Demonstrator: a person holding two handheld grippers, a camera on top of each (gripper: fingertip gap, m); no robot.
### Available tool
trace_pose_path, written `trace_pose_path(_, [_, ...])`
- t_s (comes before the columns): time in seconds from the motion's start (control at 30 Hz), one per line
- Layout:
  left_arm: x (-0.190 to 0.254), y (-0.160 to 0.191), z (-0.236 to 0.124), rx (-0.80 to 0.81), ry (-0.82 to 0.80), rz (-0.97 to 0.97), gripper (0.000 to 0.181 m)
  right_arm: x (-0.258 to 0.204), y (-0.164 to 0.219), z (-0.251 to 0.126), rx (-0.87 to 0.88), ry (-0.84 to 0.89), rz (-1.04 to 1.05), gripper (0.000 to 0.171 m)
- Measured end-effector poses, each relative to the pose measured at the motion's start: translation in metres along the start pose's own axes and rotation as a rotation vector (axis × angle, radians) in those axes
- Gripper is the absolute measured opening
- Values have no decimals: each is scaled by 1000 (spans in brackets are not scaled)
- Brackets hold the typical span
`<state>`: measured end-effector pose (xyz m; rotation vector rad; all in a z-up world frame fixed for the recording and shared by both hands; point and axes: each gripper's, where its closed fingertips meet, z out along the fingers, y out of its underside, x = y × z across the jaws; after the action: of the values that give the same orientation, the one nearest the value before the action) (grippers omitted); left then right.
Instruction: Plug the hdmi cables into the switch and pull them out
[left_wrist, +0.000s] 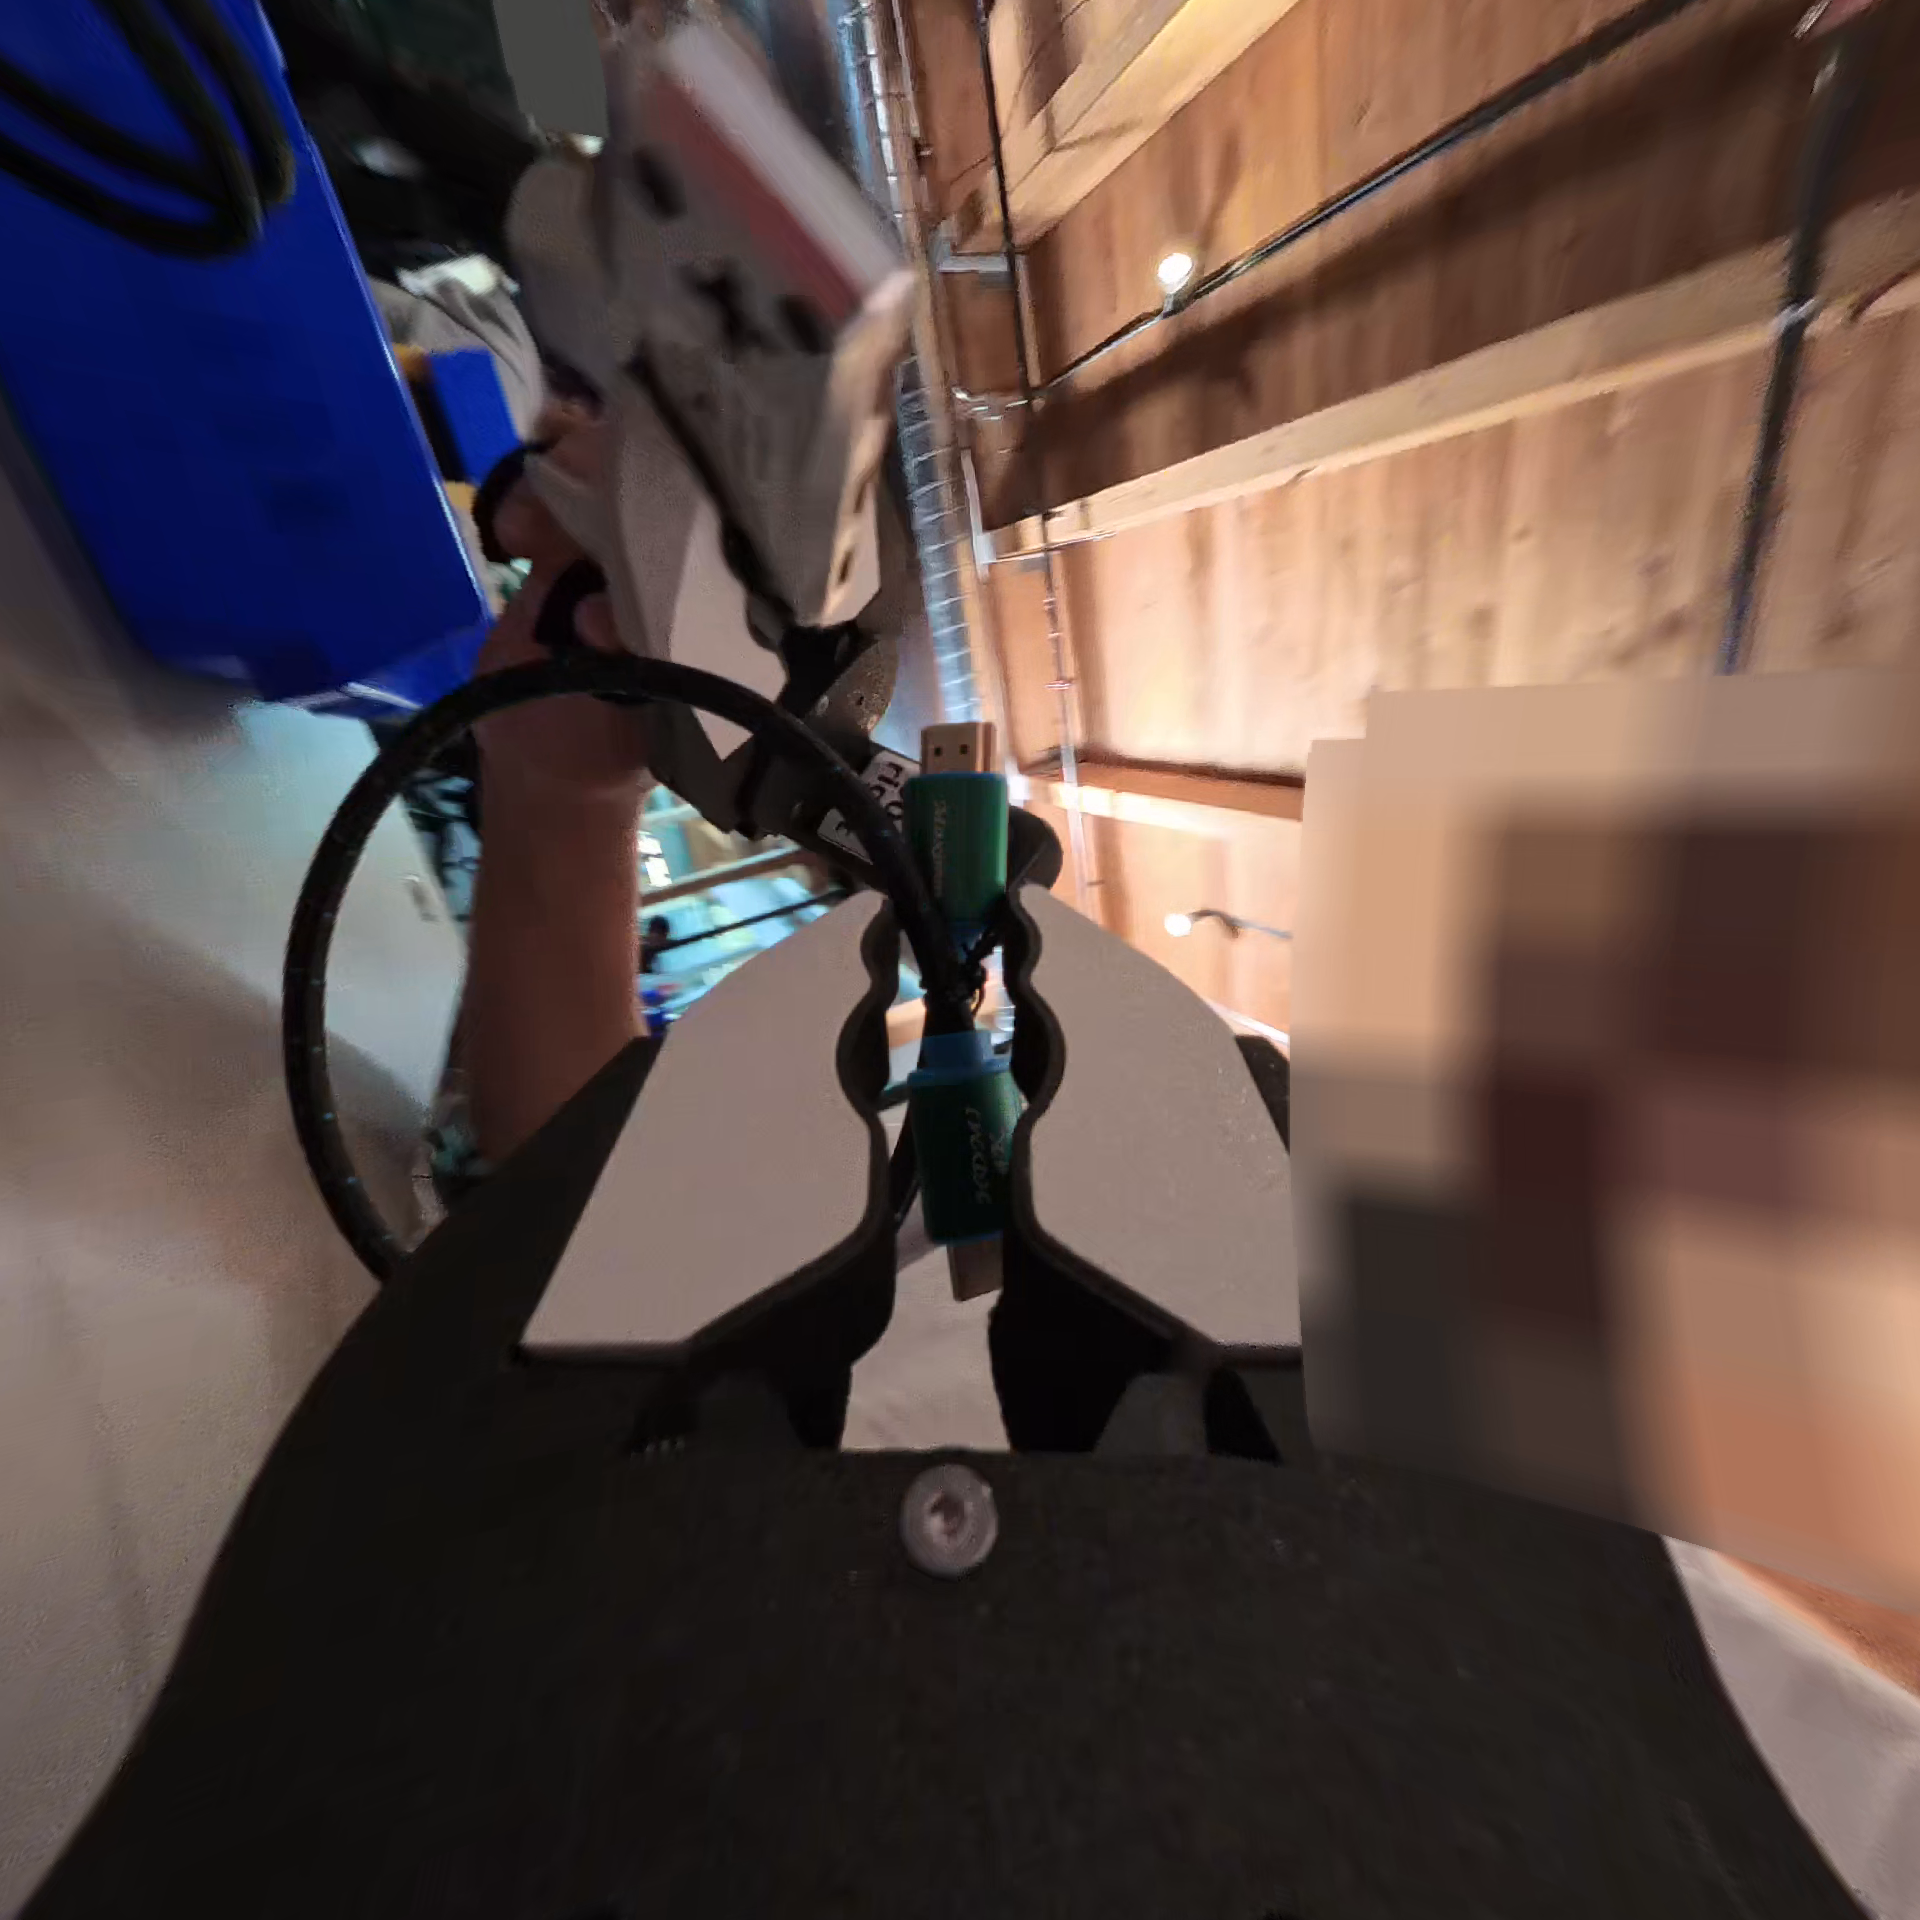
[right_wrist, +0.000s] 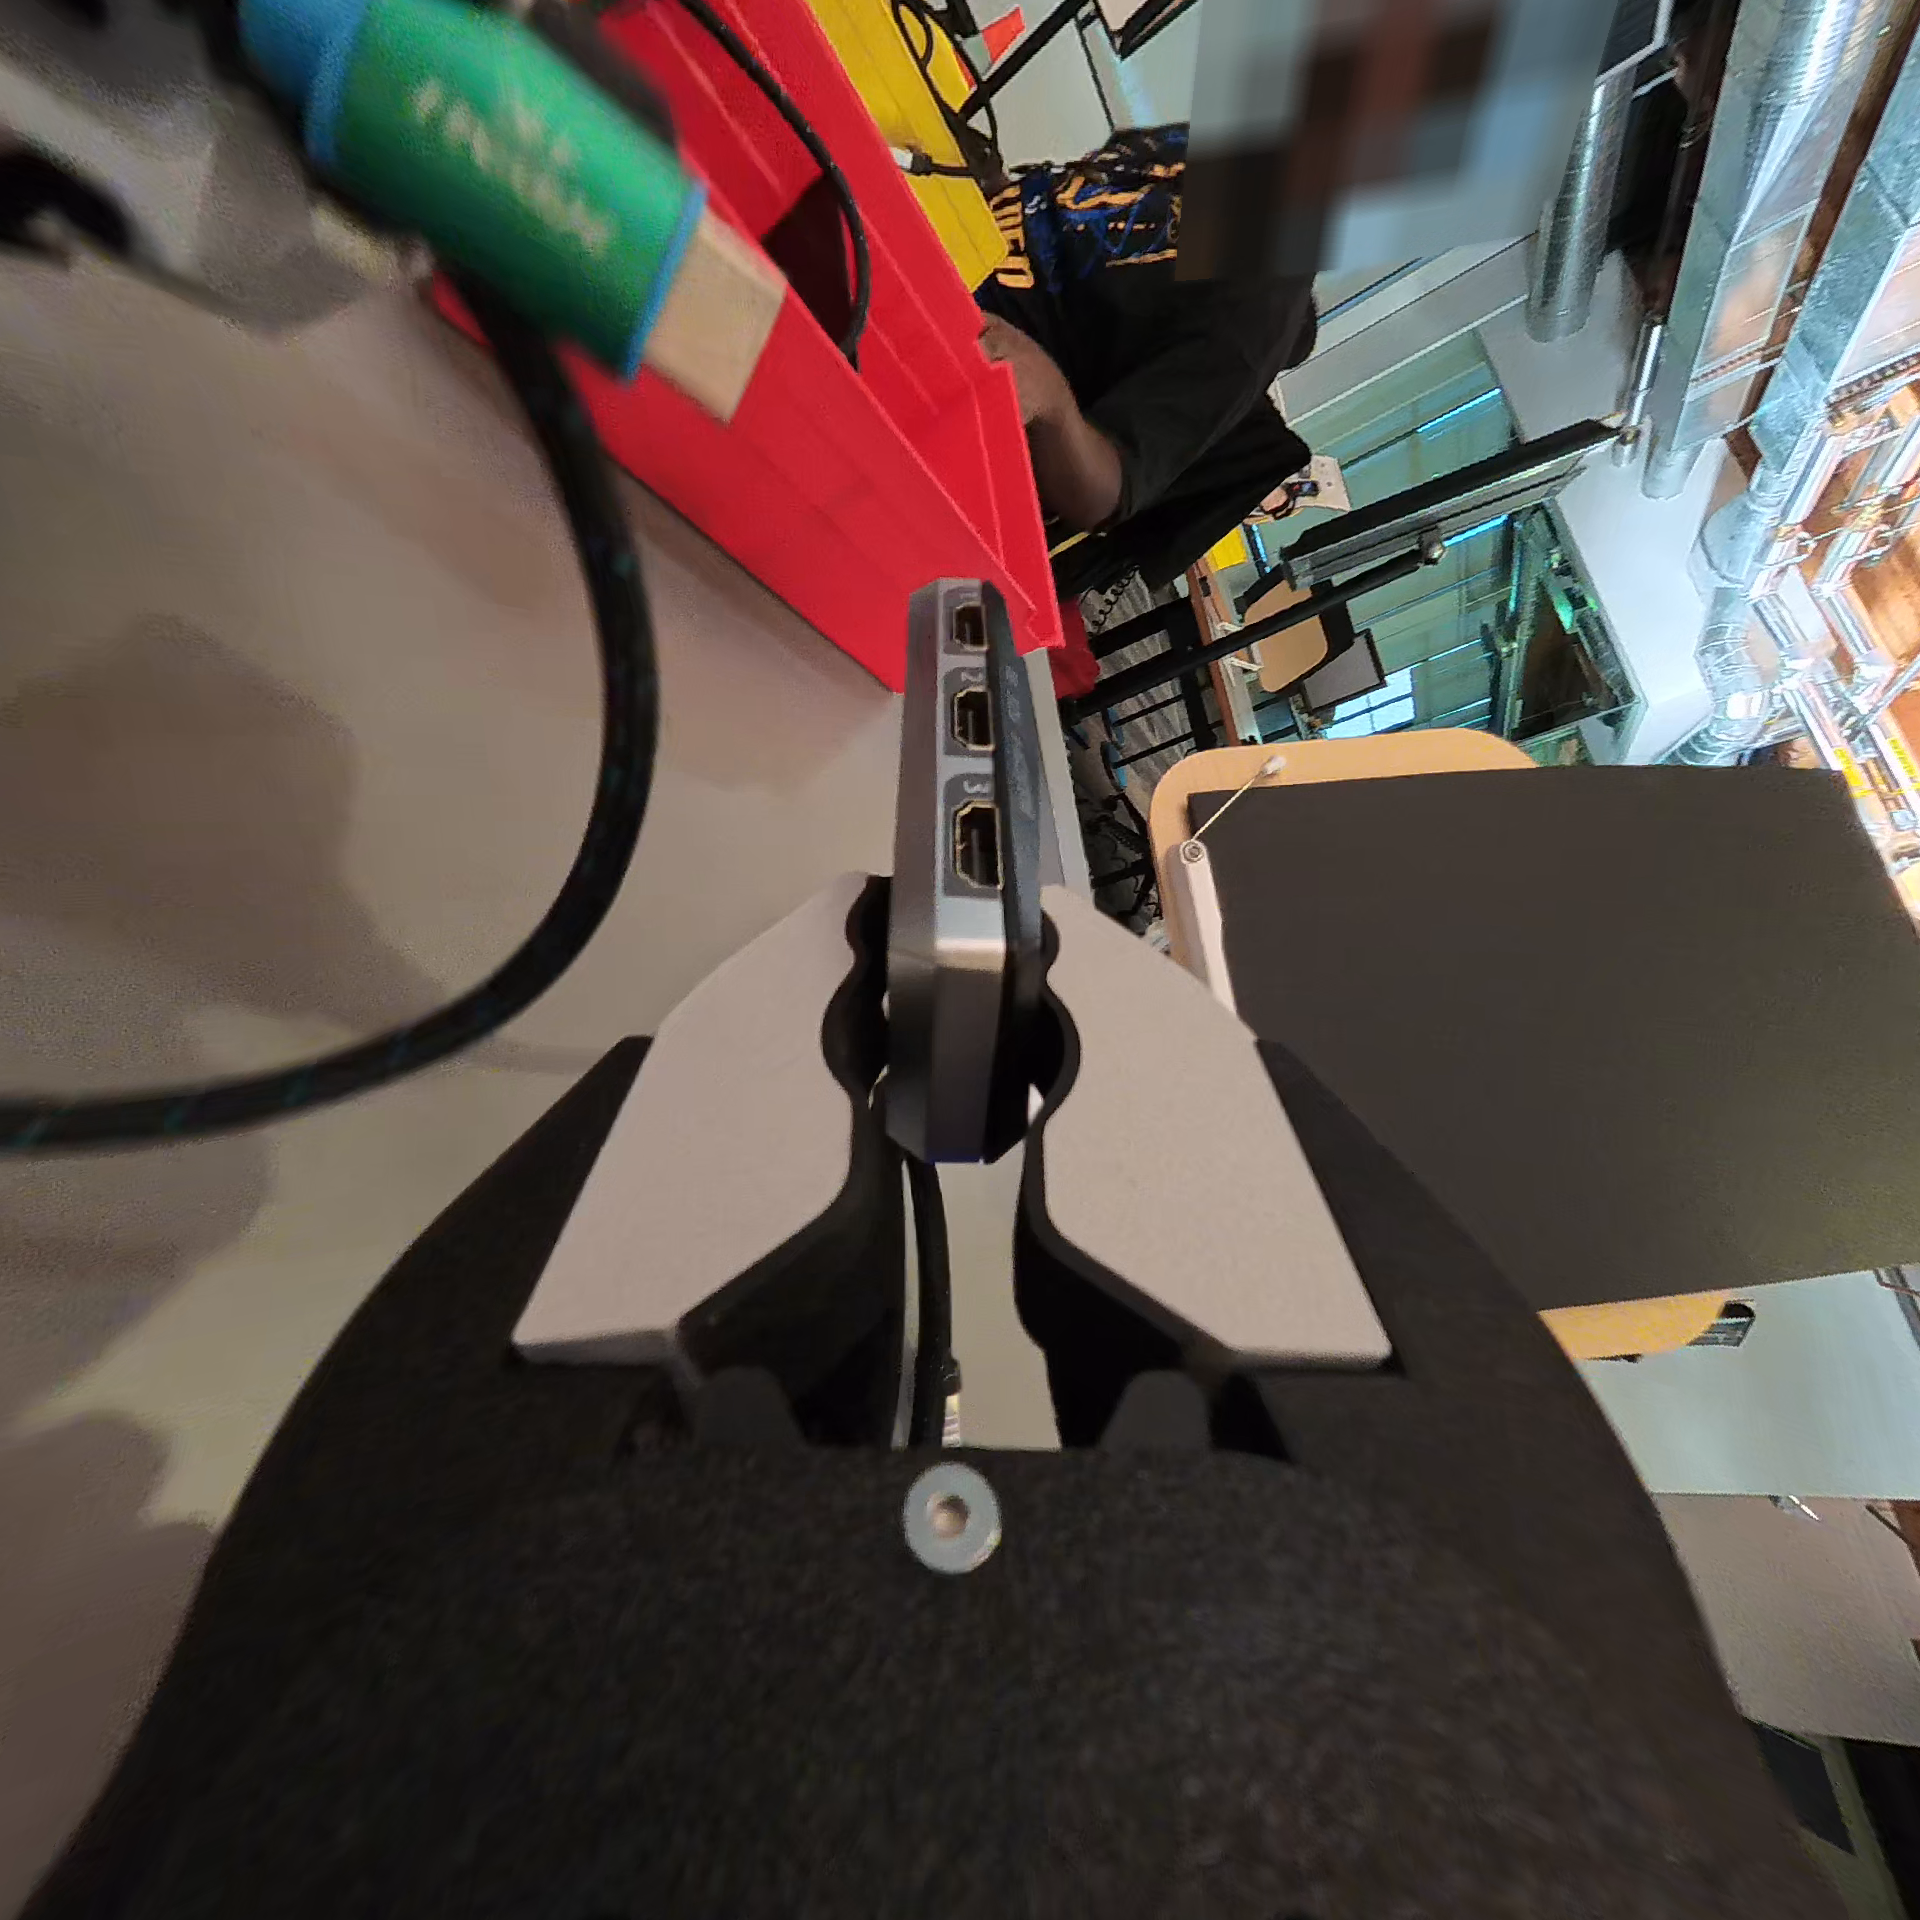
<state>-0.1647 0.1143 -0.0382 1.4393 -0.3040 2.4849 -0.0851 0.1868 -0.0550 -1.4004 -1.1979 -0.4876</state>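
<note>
My left gripper (left_wrist: 951, 997) is clenched on the black braided hdmi cable (left_wrist: 312, 977), pinching it where two green plugs (left_wrist: 956, 842) meet end to end between the fingers: one plug points away from me with its metal tip bare, the other points back toward my wrist. The cable loops out in a wide ring to the left. Beyond it I see my right gripper (left_wrist: 727, 436), blurred, beside a blue bin (left_wrist: 208, 416). My right gripper (right_wrist: 961, 997) is clamped on the grey switch (right_wrist: 961, 883), held edge-on so its row of three ports faces the camera, all three open. A green plug (right_wrist: 499, 187) hangs at upper left, apart from the switch, above the pale desk (right_wrist: 260, 675) and near a red bin (right_wrist: 831, 436).
</note>
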Motion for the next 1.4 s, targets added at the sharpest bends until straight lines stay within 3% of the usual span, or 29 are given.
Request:
trace_pose_path(0.17, [-11, -3, 16, 6, 105, -129, 18, 5, -10, 0, 16, 19, -16, 23])
trace_pose_path(0.57, [-8, 7, 34, -48, 116, -242, 18, 23, -12, -4, 2, 182, -171, 23])
trace_pose_path(0.87, [-65, 8, -13, -197, -351, -108, 17, 19, 4, 0, 18, 141, -57, 23])
trace_pose_path(1.1, [-111, -12, -71, -367, -988, 419, 23, 14, 3, 7, 14, 116, -65, 22])
trace_pose_path(1.4, [-130, -23, -108, -376, -1550, 973, 24, 10, 3, 9, 14, 102, -45, 22])
